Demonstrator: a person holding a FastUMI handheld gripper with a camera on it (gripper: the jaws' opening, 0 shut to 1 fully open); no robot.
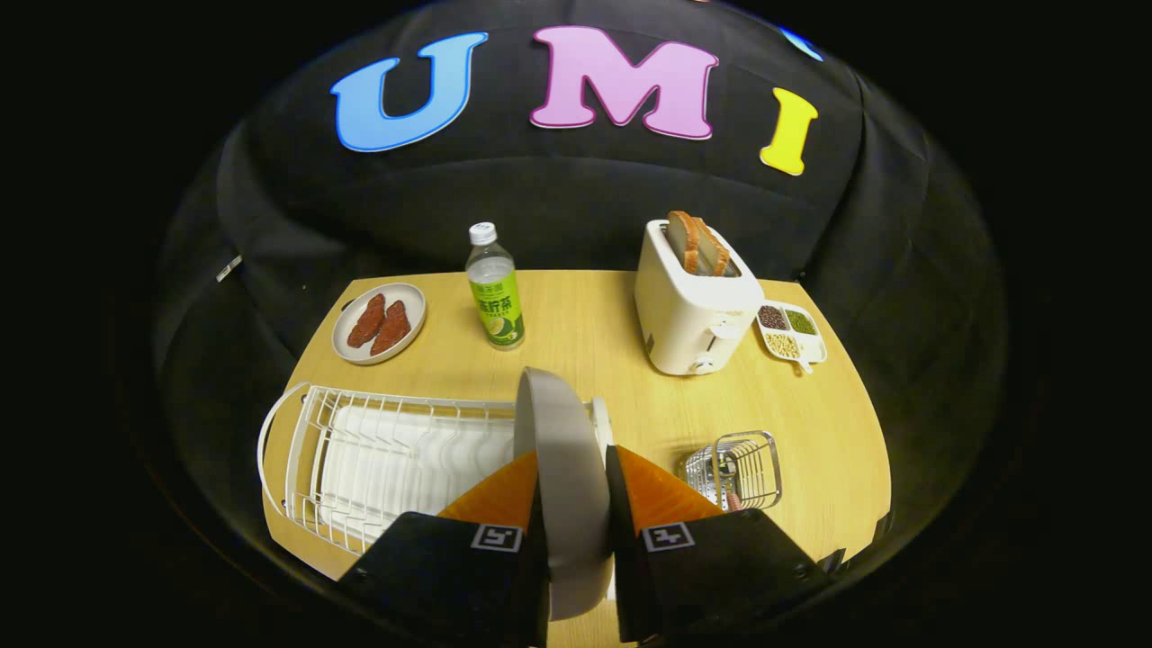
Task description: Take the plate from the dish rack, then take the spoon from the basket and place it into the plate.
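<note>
A grey plate (562,432) stands on edge between my two fingers, and my gripper (572,477) is shut on it. The plate is above the right end of the white wire dish rack (360,459); whether it still rests in the rack I cannot tell. To the right of my fingers sits a small wire basket (733,470) with a spoon (727,477) in it, a pinkish handle showing near its front.
Beyond the rack stand a bottle with a green label (494,288) and a small plate of reddish food (379,322). A white toaster (693,306) with bread slices and a divided dish of beans (790,333) are at the back right of the wooden table (810,423).
</note>
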